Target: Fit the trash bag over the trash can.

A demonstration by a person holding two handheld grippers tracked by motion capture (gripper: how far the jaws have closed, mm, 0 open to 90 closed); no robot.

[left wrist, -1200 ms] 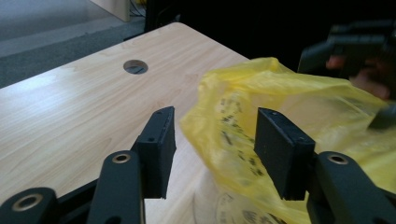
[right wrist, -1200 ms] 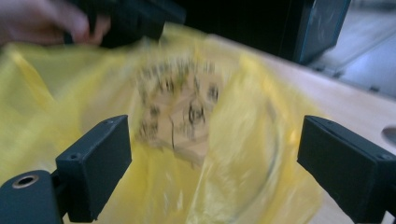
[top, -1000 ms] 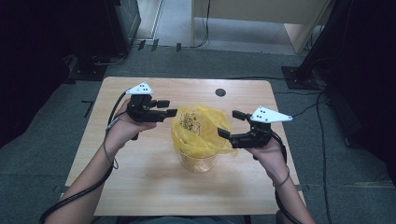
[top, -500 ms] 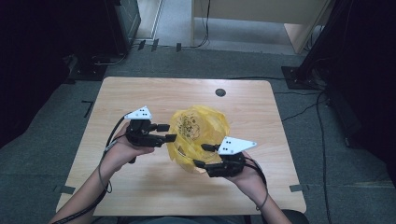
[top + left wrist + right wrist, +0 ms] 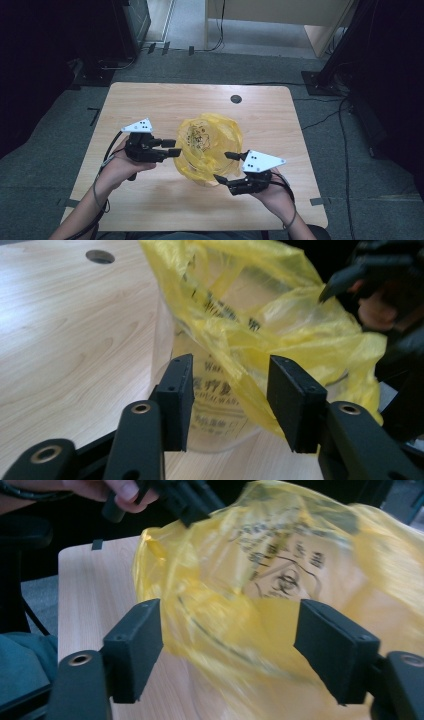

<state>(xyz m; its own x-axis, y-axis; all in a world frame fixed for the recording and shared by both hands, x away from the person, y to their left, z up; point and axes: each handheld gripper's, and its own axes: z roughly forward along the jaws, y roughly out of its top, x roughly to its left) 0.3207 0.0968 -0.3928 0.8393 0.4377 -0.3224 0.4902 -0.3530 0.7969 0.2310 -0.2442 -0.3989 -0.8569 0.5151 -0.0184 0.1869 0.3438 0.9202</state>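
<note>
A yellow plastic bag point(image 5: 207, 142) with black print is draped over a clear container point(image 5: 215, 415) in the middle of the wooden table point(image 5: 150, 100). My left gripper point(image 5: 172, 147) is at the bag's left side. In the left gripper view its jaws point(image 5: 230, 400) have just been closing and stand apart around the bag's point(image 5: 280, 315) lower edge and the container wall, without pressing on either. My right gripper point(image 5: 225, 167) is at the bag's near right edge. Its jaws point(image 5: 227, 650) have just been opening, wide around the loose bag point(image 5: 280, 570) without gripping it.
A round cable hole point(image 5: 236, 99) lies in the table's far side, beyond the bag. A dark cabinet point(image 5: 130, 25) and a wooden desk point(image 5: 270, 15) stand on the floor past the table. Bare tabletop surrounds the bag on all sides.
Both grippers have come down and toward the near side of the table. The right one has swung from the bag's right side to its near right edge. The bag now sits lower and wider.
</note>
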